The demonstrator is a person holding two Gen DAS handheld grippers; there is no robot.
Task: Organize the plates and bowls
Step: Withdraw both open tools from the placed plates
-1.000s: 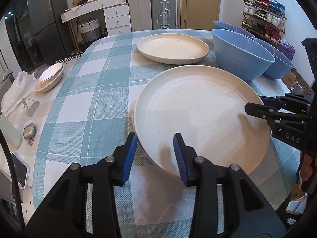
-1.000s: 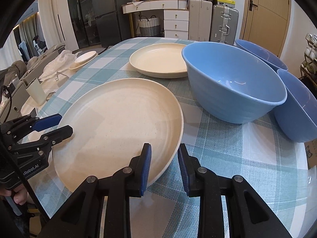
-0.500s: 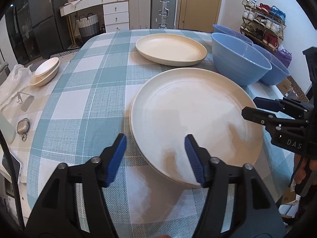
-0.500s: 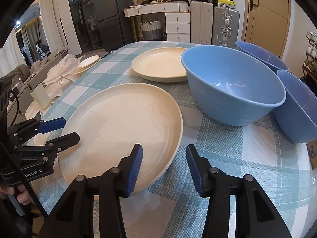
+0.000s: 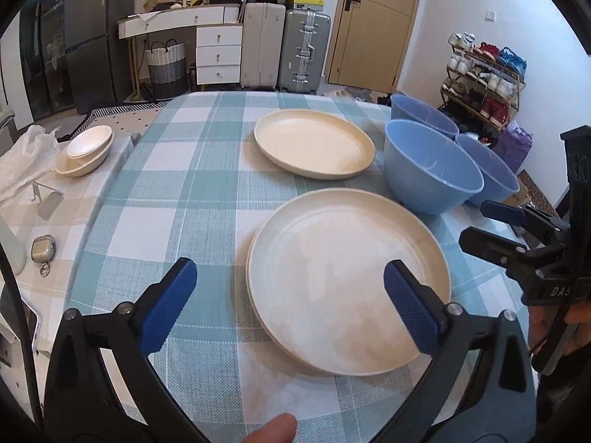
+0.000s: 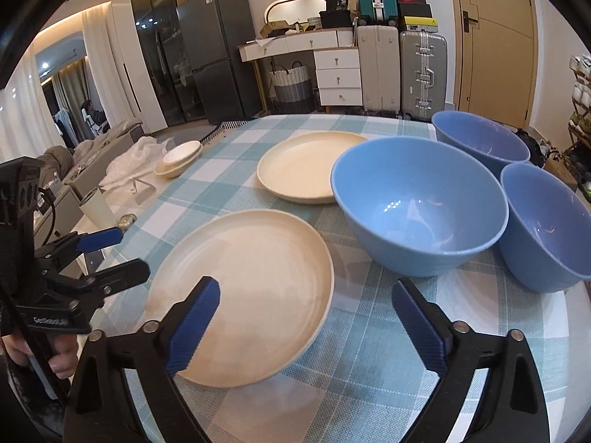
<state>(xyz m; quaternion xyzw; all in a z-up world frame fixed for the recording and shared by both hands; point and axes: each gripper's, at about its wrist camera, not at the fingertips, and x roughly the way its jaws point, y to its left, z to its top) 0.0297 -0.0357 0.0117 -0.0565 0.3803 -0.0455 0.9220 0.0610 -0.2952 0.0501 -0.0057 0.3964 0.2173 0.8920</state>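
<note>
A stack of two cream plates (image 5: 347,280) lies on the checked tablecloth near the front edge; it also shows in the right wrist view (image 6: 243,295). A single cream plate (image 5: 314,147) lies farther back. Three blue bowls stand to the right: a near one (image 6: 417,203), a far one (image 6: 480,140) and a right one (image 6: 546,221). My left gripper (image 5: 290,302) is open and empty, above the stack's near-left rim. My right gripper (image 6: 306,321) is open and empty, above the stack's right rim.
Small cream dishes (image 5: 86,147) sit stacked on a side surface at the left, with a white plastic bag (image 5: 22,162) and a metal case (image 5: 43,249). Suitcases (image 5: 284,48), drawers and a shoe rack (image 5: 484,74) stand beyond the table (image 5: 184,192).
Both grippers have opened wide and drawn back and up from the plate stack's rim. The stack now lies free on the table.
</note>
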